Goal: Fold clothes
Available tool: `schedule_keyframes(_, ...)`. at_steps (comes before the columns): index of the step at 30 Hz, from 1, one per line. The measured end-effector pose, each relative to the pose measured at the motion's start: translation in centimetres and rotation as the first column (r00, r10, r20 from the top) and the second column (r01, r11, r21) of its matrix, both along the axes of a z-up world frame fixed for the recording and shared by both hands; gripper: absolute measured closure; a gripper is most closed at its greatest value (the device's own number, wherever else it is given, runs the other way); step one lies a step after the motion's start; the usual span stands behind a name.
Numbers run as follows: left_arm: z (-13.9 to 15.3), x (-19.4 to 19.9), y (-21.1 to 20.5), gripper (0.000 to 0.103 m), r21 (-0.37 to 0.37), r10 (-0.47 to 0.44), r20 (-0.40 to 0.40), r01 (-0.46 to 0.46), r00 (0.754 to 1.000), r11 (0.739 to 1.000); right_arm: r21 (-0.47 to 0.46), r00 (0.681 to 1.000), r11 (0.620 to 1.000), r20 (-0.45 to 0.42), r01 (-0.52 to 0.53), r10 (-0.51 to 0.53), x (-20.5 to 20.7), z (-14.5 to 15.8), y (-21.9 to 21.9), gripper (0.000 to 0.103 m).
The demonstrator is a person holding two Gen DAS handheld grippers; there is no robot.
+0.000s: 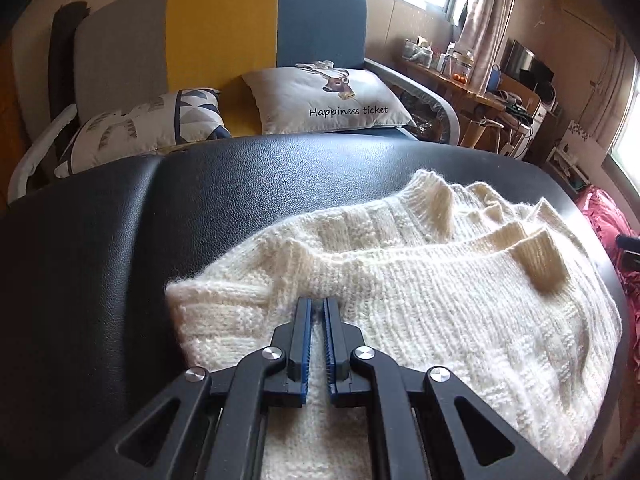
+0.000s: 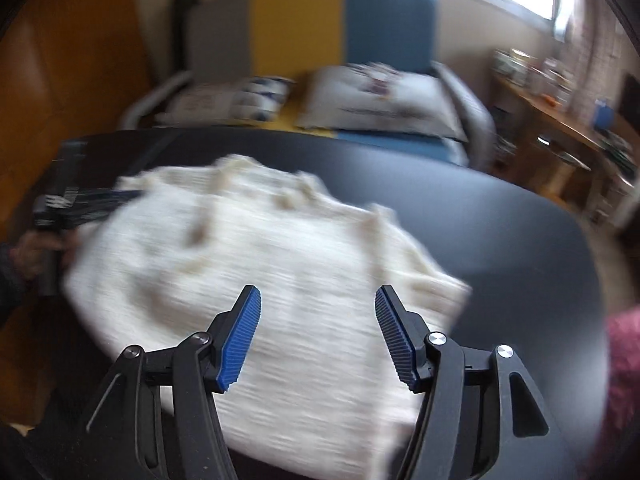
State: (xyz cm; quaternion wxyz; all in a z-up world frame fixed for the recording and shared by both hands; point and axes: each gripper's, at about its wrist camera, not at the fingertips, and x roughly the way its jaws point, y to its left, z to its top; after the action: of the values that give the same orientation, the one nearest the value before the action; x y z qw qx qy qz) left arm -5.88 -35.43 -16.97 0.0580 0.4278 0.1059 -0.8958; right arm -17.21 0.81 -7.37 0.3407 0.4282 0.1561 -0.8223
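Observation:
A cream knitted sweater (image 1: 440, 300) lies folded over on a black leather-look table (image 1: 100, 260), its ribbed edges bunched toward the far side. My left gripper (image 1: 318, 302) is shut, its blue pads pinching knit near the sweater's left edge. In the blurred right wrist view the sweater (image 2: 260, 248) spreads over the table (image 2: 500, 240). There, my right gripper (image 2: 318, 292) hovers over the sweater's near part, open, with nothing between its pads. The left gripper (image 2: 60, 208) shows dimly at the sweater's left edge, held by a hand (image 2: 32, 252).
Behind the table stands an armchair (image 1: 220, 28) with a grey, yellow and blue back, holding a printed cushion (image 1: 328, 96) and a patterned one (image 1: 152, 124). A cluttered wooden desk (image 1: 460, 84) is at the right. Pink cloth (image 1: 608, 216) lies past the table's right edge.

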Motion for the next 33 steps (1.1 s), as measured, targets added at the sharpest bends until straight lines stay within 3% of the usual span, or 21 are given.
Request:
schedule_keyframes(6, 0.1, -0.1, 0.3, 0.096, -0.021, -0.004, 0.004, 0.004, 1.000, 1.000, 0.079, 0.999, 0.997, 0.040, -0.004, 0.000, -3.1, -2.6, -1.2, 0.054)
schedule_keyframes(12, 0.1, -0.1, 0.2, 0.096, -0.019, -0.002, 0.001, 0.002, 1.000, 1.000, 0.081, 0.995, 0.997, 0.104, -0.015, 0.007, -5.8, -4.2, -3.8, 0.053)
schedule_keyframes(17, 0.4, -0.1, 0.2, 0.096, -0.023, -0.001, 0.005, 0.001, 1.000, 1.000, 0.146, 0.998, 0.989, 0.064, -0.006, -0.003, -6.5, -5.1, -4.9, 0.053)
schedule_keyframes(27, 2.2, 0.5, 0.5, 0.096, -0.025, -0.010, -0.043, 0.009, 0.999, 1.000, 0.197, 0.996, 0.979, 0.079, -0.057, 0.042, -6.6, -6.4, -5.7, 0.054)
schedule_keyframes(32, 0.9, -0.4, 1.2, 0.096, -0.051, -0.040, 0.004, 0.040, 0.999, 0.998, 0.258, 0.997, 0.963, 0.039, -0.080, 0.072, -5.8, -6.6, -6.5, 0.065)
schedule_keyframes(33, 0.9, -0.4, 1.0, 0.096, -0.040, -0.037, 0.002, 0.037, 0.999, 0.999, 0.259, 0.997, 0.963, 0.036, -0.080, 0.073, -5.7, -6.6, -6.6, 0.072)
